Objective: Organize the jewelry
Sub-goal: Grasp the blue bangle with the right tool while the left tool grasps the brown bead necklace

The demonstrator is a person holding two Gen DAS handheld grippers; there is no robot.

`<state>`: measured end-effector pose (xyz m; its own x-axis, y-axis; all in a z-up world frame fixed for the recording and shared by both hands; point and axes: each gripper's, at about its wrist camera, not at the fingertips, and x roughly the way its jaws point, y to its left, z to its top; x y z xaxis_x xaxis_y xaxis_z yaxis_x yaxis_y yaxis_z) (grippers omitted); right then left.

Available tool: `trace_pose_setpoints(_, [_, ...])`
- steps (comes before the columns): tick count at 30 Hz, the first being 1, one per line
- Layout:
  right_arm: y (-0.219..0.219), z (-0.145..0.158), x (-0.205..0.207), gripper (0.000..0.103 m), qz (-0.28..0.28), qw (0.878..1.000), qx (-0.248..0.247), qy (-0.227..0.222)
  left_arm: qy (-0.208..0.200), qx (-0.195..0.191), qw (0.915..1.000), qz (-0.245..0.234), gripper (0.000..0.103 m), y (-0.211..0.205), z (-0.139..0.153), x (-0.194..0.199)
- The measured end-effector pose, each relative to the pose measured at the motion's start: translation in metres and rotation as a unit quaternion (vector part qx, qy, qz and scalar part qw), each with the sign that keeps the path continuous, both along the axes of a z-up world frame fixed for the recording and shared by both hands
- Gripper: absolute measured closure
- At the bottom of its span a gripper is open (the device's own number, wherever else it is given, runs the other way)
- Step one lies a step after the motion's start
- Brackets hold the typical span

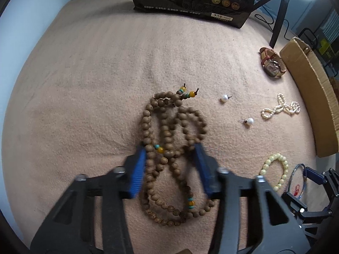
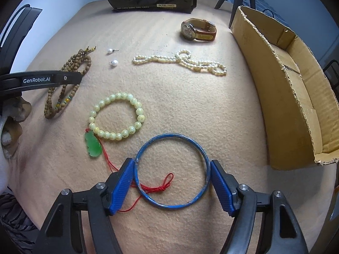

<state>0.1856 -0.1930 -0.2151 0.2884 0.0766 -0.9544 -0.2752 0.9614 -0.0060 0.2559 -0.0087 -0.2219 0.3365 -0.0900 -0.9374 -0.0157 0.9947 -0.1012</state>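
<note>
Jaws of the left gripper [image 1: 170, 169] stand part-closed astride the wooden bead strand [image 1: 171, 154], one blue pad against the beads on each side, so the bunched loops sit gathered between them; whether the pads already pinch firmly I cannot tell, as that view is blurred. The strand lies on the beige blanket [image 1: 84, 84] with its long axis running straight away from the jaws, tassel ends farthest off, so the pads close across its narrow width. The right gripper [image 2: 172, 183] spans the blue bangle [image 2: 171, 171] across its full width, both pads touching the outer rim, the ring flat on the blanket and a red cord [image 2: 163, 187] crossing inside it. The cardboard box [image 2: 281, 97], the likely destination, lies to the right of the bangle and near it, well apart from the bead strand. By my judgement the right hand is the nearer to the box and has the shorter carry, while the left must cross over the pale bead bracelet [image 2: 118, 116].
</note>
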Motion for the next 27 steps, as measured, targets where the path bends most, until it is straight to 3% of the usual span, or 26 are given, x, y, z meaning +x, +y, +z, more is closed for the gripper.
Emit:
trace_pose_setpoints(2, [-0.001,0.001,-0.001,0.030,0.000,1.000,0.002,-0.001,0.003,-0.014,0.9999,0.000,0.086,0.003,0.001,0.001])
trace_pose_setpoints(11, [-0.012,0.021,-0.005,0.030,0.000,1.000,0.010,-0.019,-0.005,-0.054,0.9983,0.022,0.093,0.027,0.015,0.002])
trace_pose_setpoints(16, [-0.015,0.040,-0.005,0.030,0.001,0.999,0.020,-0.036,-0.025,-0.065,0.9971,0.031,0.093,0.040,0.032,-0.003])
trace_pose_setpoints(18, [-0.017,0.044,-0.006,0.030,-0.001,0.999,0.023,-0.042,-0.032,-0.070,0.9965,0.034,0.099,0.045,0.038,-0.006])
trace_pose_setpoints(27, [-0.026,0.072,-0.008,0.030,-0.010,0.996,0.045,-0.079,-0.076,-0.085,0.9929,0.034,0.099,0.047,0.075,-0.014])
